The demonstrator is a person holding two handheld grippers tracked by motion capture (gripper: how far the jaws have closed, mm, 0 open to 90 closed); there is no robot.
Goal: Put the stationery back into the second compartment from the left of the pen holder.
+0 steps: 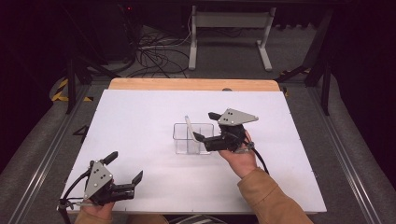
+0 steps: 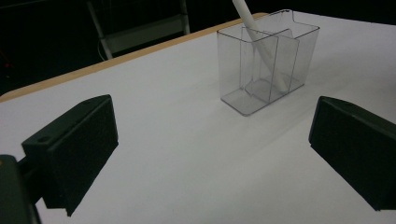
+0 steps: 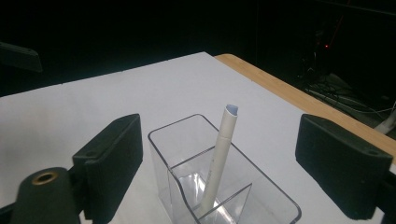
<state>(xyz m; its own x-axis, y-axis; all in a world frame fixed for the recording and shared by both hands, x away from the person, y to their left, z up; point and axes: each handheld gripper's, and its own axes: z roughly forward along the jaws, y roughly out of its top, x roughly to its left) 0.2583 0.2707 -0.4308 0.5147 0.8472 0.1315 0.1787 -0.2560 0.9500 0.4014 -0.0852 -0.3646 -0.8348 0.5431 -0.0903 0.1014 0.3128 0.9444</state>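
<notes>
1. The left gripper (image 1: pixel 125 167) sits at the near left corner of the white tabletop (image 1: pixel 140 121), held from below by the person's left hand (image 1: pixel 95 207) at the near edge. Its black jaws are spread wide with nothing between them and point toward the tabletop's middle.
2. The right hand (image 1: pixel 240 158), in a tan sleeve (image 1: pixel 271 198), reaches in from the near right with the forearm angled toward the centre. It holds the right gripper (image 1: pixel 207 125) with the grey three-cornered plate on top.
3. The right gripper's jaws are also spread apart and empty, just beside the right side of the clear plastic divided holder (image 1: pixel 192 138).
4. That holder stands upright at the tabletop's centre. A white pen-like stick (image 3: pixel 219 156) leans inside one compartment, its tip rising above the rim.
</notes>
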